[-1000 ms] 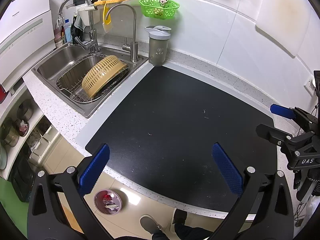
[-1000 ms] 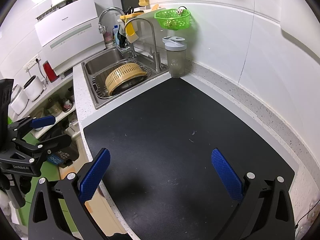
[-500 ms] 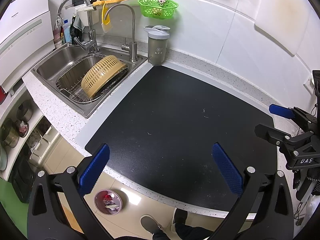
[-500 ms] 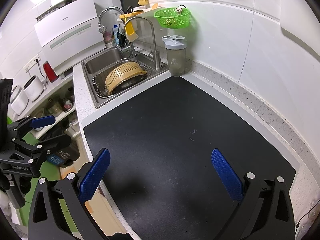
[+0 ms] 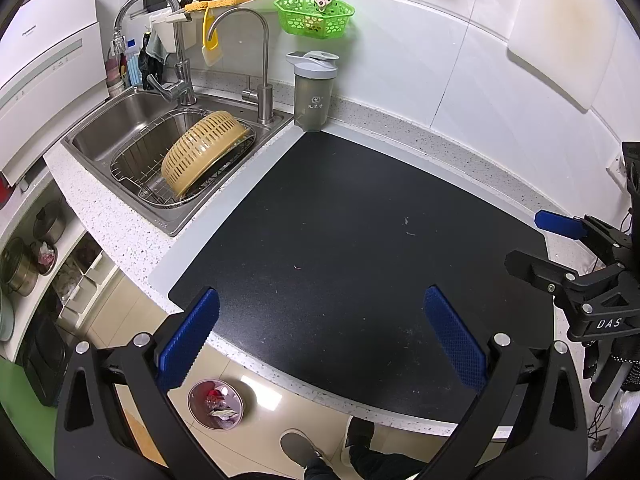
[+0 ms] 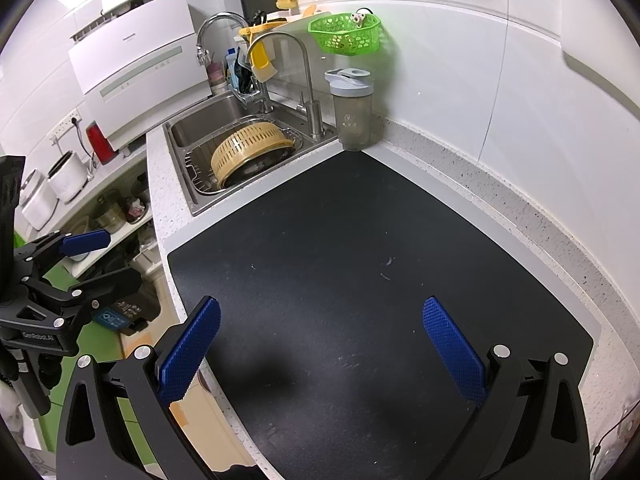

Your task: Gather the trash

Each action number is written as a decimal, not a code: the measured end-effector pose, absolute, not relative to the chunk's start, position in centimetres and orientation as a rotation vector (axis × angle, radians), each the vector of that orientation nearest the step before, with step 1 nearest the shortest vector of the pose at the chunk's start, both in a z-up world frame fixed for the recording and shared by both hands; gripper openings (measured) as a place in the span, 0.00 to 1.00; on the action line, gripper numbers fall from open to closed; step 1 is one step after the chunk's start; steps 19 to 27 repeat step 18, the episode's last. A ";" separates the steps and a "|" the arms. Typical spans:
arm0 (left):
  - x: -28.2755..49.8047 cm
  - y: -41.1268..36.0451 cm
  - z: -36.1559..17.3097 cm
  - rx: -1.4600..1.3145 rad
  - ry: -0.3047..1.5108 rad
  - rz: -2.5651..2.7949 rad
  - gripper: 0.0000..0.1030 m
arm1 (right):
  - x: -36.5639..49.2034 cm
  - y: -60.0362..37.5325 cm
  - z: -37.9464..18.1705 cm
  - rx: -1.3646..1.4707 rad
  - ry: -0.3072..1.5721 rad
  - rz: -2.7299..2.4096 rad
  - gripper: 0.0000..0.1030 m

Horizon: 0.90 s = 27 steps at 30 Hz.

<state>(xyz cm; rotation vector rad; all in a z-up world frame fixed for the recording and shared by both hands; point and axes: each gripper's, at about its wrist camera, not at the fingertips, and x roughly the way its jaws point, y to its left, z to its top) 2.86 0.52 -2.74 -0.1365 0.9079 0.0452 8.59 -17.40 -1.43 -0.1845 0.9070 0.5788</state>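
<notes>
My left gripper is open and empty, held above the front edge of a black mat on the counter. My right gripper is open and empty over the same mat. Only tiny specks lie on the mat. A small round bin with trash in it stands on the floor below the counter edge. The right gripper also shows at the right of the left wrist view; the left gripper shows at the left of the right wrist view.
A steel sink with a wire rack and a yellow colander is at the back left. A grey shaker bottle stands in the corner. A green basket hangs on the wall. Shelves with pots are at the left.
Both views have shifted only slightly; the grippers stay open and nothing on the counter has moved.
</notes>
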 end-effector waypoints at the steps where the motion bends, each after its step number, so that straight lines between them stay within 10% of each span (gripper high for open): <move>1: 2.8 0.5 -2.7 -0.136 0.908 0.045 0.97 | 8.6 -17.4 -1.4 -0.183 0.907 0.579 0.94; 27: 3.3 0.6 -3.2 -0.134 0.936 0.064 0.97 | 8.1 -17.4 -1.6 -0.178 0.913 0.580 0.94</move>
